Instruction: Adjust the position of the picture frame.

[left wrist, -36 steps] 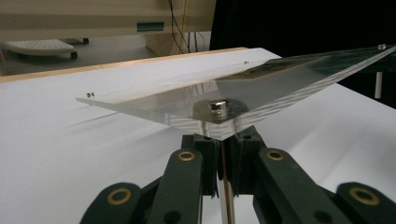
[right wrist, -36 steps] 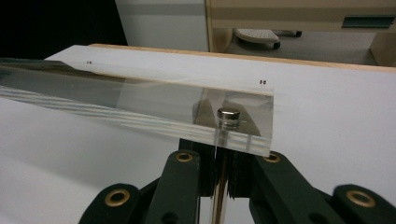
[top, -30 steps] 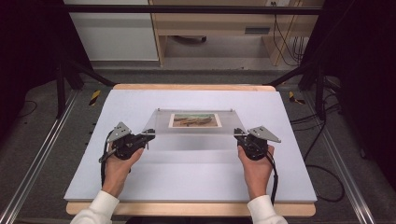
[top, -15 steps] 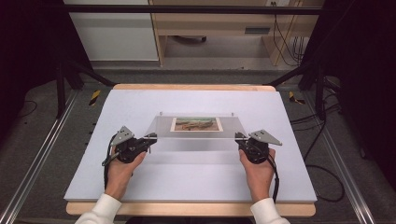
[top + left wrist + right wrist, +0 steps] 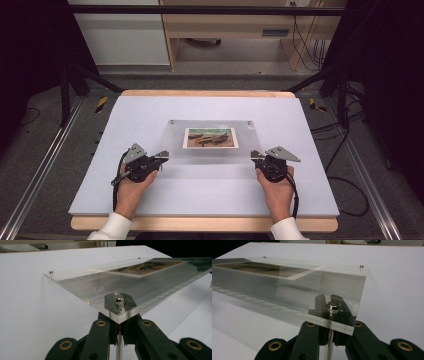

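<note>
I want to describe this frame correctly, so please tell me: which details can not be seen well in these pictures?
- Photo inside the acrylic frame: too small in the high view, and too slanted and cut by the edge in both gripper views, to tell its subject.
- Left gripper and right gripper: the panel's corner covers the jaw tips.
- Frame's far edge: touching the table or raised, unclear.

- A white table with a wooden edge stands on a grey floor.
- Black frame legs flank it.
- A wooden desk stands behind.
</note>
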The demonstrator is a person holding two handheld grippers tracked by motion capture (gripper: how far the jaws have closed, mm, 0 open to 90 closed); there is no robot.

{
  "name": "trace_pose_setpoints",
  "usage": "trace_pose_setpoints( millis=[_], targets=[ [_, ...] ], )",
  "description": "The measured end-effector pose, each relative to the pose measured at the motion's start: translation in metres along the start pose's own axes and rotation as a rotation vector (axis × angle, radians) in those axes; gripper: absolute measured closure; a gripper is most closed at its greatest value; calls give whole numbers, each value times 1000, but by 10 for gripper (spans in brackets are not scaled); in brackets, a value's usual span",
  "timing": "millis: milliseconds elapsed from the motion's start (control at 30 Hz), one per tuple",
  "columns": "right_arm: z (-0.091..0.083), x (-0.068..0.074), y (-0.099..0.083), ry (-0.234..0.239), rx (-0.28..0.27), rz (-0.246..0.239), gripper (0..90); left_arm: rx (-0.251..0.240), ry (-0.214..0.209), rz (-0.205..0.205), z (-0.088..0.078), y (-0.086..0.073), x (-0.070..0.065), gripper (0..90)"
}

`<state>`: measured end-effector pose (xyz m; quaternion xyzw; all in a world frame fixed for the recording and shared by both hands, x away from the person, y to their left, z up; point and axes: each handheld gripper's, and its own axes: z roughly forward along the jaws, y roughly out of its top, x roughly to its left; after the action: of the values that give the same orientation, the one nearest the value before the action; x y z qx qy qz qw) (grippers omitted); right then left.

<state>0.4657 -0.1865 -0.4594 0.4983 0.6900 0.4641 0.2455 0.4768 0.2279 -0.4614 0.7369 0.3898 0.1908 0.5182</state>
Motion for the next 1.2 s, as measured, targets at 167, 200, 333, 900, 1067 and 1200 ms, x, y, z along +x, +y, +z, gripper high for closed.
trace_pose_setpoints(
  millis=[167,200,333,900,1067,1200],
  targets=[
    [1,1,-5,5,20,1,843,43,5,15,2,-3,1,836],
    [2,1,-7,6,29,2,844,43,5,15,2,-3,1,837],
    [3,1,-11,4,48,1,843,69,5,12,3,-7,1,837],
    [4,1,-16,8,76,-9,843,114,12,44,5,-11,0,837],
    [5,1,-19,6,93,-9,841,127,19,57,6,-13,-1,835],
    [6,1,-19,1,95,-8,841,131,25,54,6,-14,-1,835]
  ],
)
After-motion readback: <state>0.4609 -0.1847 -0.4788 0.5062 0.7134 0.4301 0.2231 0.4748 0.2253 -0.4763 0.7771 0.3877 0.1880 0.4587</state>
